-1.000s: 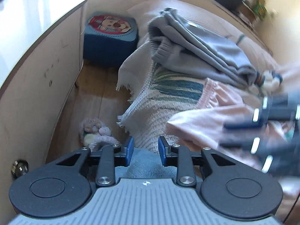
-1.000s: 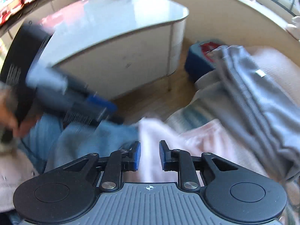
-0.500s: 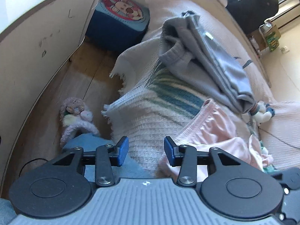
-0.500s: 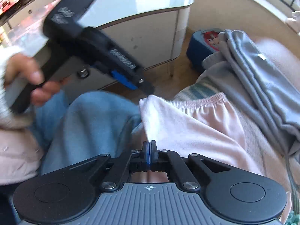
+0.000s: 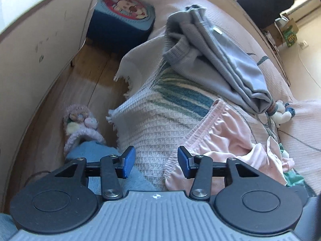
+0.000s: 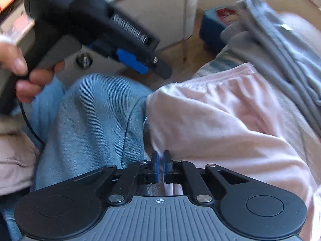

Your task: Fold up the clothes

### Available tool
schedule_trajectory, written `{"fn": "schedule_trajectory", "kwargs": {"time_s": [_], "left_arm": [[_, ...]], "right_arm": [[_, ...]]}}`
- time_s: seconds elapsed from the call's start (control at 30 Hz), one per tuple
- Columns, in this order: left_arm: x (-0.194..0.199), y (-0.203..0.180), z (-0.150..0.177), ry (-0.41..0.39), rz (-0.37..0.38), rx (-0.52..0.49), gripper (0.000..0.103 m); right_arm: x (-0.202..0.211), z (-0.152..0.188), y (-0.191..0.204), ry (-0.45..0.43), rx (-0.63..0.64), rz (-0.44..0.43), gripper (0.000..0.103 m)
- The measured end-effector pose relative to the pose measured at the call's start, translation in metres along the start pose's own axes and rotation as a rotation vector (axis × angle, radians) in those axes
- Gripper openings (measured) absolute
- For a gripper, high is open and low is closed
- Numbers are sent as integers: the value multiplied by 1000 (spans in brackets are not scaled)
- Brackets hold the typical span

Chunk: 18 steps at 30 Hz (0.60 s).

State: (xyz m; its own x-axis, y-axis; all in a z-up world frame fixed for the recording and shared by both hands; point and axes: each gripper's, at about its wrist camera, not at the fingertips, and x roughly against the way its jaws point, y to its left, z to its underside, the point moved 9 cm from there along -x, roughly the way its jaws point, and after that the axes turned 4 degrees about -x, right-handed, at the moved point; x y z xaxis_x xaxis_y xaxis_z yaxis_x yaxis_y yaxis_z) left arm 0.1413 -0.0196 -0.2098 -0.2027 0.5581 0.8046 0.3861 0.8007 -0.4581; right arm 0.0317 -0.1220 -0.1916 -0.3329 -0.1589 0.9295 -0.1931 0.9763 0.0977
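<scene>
A pink garment (image 5: 226, 132) lies crumpled on a white and teal waffle blanket (image 5: 152, 124) spread over a bed. My left gripper (image 5: 156, 160) hovers over the blanket with its jaws opening. The garment's elastic hem lies just inside its right pad, untouched. In the right wrist view the pink garment (image 6: 220, 110) fills the right half. My right gripper (image 6: 161, 167) sits at its near left edge. Its jaws are opening and show a narrow gap. A hand (image 6: 22, 70) holds the left gripper (image 6: 148, 66) above a knee in blue trousers (image 6: 96, 120).
A grey garment (image 5: 220, 60) lies bunched further up the bed. A blue pouf (image 5: 122, 20) and a plush toy (image 5: 80, 124) sit on the wooden floor. A pale cabinet (image 5: 30, 60) stands to the left. A small plush (image 5: 282, 112) rests beside the grey garment.
My left gripper's jaws have spread wider and it has tilted toward the blanket. My right gripper shut at the pink garment's edge, then parted slightly.
</scene>
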Motion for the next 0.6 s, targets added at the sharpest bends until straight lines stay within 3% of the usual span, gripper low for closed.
{"fn": "schedule_trajectory", "kwargs": {"time_s": [0.13, 0.23, 0.3, 0.43, 0.6], "left_arm": [[7, -16, -6, -18, -15, -73, 45], [11, -36, -12, -30, -17, -153, 45], [11, -52, -17, -36, -13, -205, 46], [0, -79, -31, -48, -35, -286, 55], [-32, -83, -49, -19, -84, -298, 57]], "right_arm": [[55, 6, -40, -144, -233, 29, 26], [98, 29, -96, -246, -419, 163, 39], [117, 47, -133, -275, -521, 251, 41], [136, 71, -183, -266, -601, 358, 41], [126, 74, -222, -232, -637, 386, 42]]}}
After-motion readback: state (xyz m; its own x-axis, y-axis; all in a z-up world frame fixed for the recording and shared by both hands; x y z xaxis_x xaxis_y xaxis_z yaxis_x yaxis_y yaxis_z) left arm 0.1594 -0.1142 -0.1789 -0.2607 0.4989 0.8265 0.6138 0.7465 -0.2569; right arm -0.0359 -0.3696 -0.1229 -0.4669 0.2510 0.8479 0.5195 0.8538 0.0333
